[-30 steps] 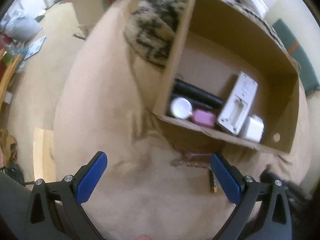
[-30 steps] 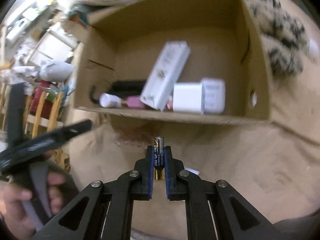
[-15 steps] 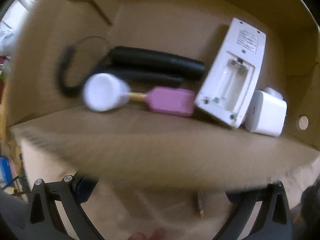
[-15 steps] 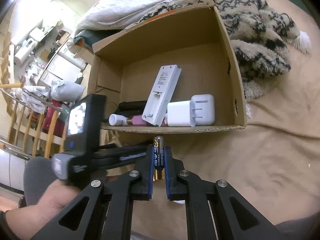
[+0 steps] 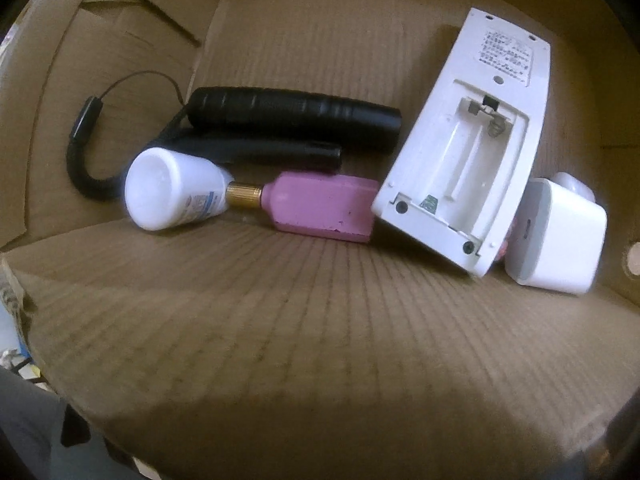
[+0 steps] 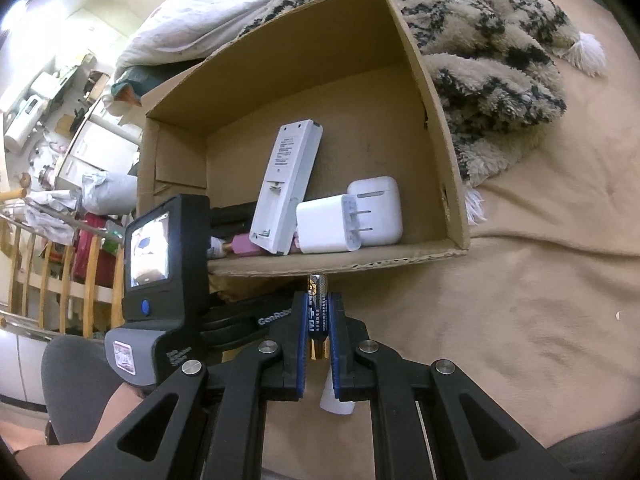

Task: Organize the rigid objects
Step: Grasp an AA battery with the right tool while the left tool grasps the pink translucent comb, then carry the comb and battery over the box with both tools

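My right gripper (image 6: 318,316) is shut on a blue and gold battery (image 6: 317,312), held upright just in front of the near wall of a cardboard box (image 6: 436,120) lying on a beige bed. The box holds a white remote (image 5: 468,140) with its battery bay open, a pink block with a brass tip (image 5: 320,208), a small white bottle (image 5: 172,194), a black tube with a cord (image 5: 292,116) and a white plug adapter (image 5: 556,236). The left gripper's body (image 6: 164,280) is pressed against the box's near-left edge; its fingers are hidden below the box flap.
A white earbud case (image 6: 376,208) sits beside the adapter (image 6: 328,226). A patterned fluffy blanket (image 6: 492,52) lies right of the box, a white duvet (image 6: 208,12) behind it. A small white object (image 6: 336,400) lies on the bed under my right gripper. Furniture crowds the far left.
The left gripper pushed forward to the box, so its fingers dropped out of its view behind the near flap. The right gripper stayed shut on the battery and pulled back slightly.
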Action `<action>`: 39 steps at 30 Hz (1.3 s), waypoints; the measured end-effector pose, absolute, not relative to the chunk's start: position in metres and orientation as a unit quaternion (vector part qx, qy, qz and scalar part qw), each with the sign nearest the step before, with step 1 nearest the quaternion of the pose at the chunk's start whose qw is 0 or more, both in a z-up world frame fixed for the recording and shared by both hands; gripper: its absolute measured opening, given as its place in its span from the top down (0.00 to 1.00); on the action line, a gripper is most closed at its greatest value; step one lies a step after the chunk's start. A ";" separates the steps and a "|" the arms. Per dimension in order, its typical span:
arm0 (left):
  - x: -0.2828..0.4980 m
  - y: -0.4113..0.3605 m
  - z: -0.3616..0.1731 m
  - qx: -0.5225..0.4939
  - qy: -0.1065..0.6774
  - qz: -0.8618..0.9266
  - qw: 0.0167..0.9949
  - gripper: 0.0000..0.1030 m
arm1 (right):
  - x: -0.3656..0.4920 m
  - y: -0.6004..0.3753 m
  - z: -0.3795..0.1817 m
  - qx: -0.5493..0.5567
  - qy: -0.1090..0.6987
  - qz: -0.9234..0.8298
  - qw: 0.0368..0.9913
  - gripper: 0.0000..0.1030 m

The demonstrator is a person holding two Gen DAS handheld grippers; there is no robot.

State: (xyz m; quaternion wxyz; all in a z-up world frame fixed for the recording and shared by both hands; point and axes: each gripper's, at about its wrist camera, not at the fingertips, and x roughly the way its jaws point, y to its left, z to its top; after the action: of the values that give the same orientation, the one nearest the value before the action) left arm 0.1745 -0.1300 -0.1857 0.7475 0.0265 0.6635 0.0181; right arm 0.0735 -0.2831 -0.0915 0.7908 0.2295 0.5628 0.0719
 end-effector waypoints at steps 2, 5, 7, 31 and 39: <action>0.176 -0.127 -0.184 0.023 0.666 0.012 0.746 0.06 | 0.073 -0.284 -0.091 0.231 0.562 0.072 0.791 0.90; 0.170 -0.115 -0.178 0.030 0.664 0.003 0.747 0.07 | 0.074 -0.283 -0.091 0.227 0.562 0.070 0.792 0.90; 0.167 -0.108 -0.173 0.028 0.663 0.001 0.749 0.07 | 0.074 -0.282 -0.091 0.225 0.562 0.069 0.793 0.90; 0.112 -0.027 -0.054 0.039 0.568 -0.054 0.820 0.07 | 0.072 -0.280 -0.058 0.206 0.503 0.083 0.835 0.90; 0.126 -0.043 -0.015 0.035 0.518 -0.061 0.853 0.07 | 0.092 -0.294 -0.038 0.200 0.471 0.096 0.854 0.90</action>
State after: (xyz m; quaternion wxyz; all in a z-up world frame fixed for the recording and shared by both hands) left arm 0.1260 -0.0425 -0.0146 0.8527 0.0347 0.5177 -0.0606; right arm 0.0917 -0.2936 -0.0381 0.8540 0.2002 0.4706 0.0959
